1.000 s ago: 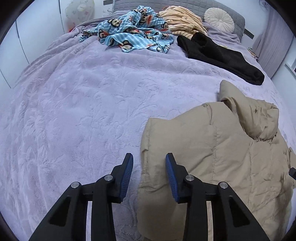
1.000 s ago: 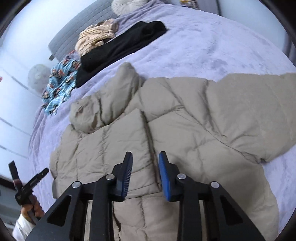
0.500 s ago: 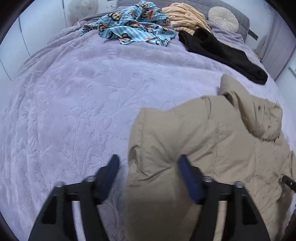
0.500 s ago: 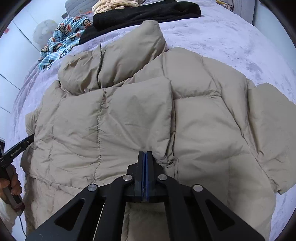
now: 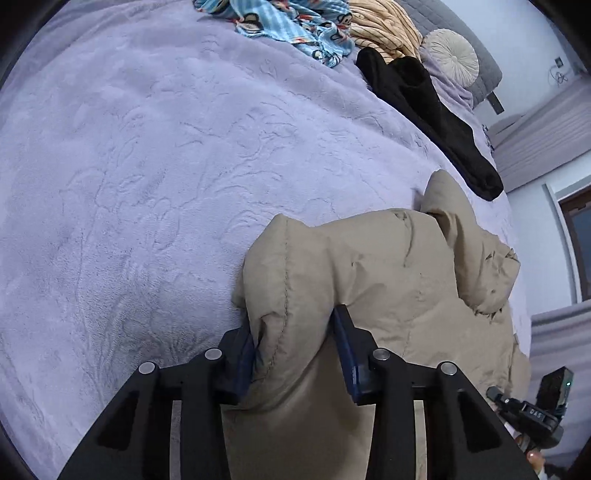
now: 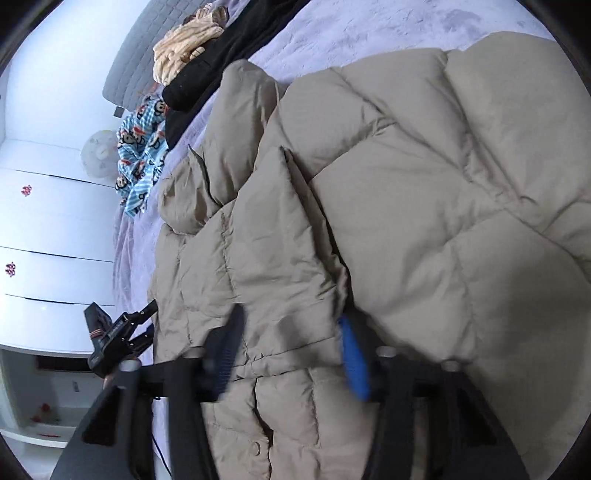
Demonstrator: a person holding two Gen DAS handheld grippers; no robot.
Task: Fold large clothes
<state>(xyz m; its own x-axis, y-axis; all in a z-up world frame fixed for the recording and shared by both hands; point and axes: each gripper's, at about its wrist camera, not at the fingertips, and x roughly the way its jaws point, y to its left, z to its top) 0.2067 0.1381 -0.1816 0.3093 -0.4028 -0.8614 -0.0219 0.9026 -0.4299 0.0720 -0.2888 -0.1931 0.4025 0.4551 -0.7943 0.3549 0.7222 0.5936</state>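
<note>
Left wrist view, bottom centre: my left gripper [image 5: 295,347] had its jaws pinching a bunched fold of the tan puffer jacket [image 5: 388,280], the blue pads pressed into the fabric on both sides. The jacket filled the lower right of that frame, lying on the lilac bedspread [image 5: 147,166].

Lower right corner there: my right gripper [image 5: 528,410] showed as a black body with small white lettering, too small to read.

Right wrist view, bottom: the right gripper [image 6: 291,354] had its jaws spread wide, a front panel of the jacket [image 6: 406,192] lying between the blue pads; motion blur left it unclear whether either pad touched the cloth. A snap button showed near the bottom edge. The left gripper [image 6: 118,336] sat at the lower left, at the jacket's edge.

Farther up the bed, left wrist view: a black garment [image 5: 424,110] at upper right, then a blue monkey-print cloth [image 5: 288,26], a cream striped garment [image 5: 384,26] and a round pleated cushion [image 5: 450,55] along the top. No readable brand anywhere.
</note>
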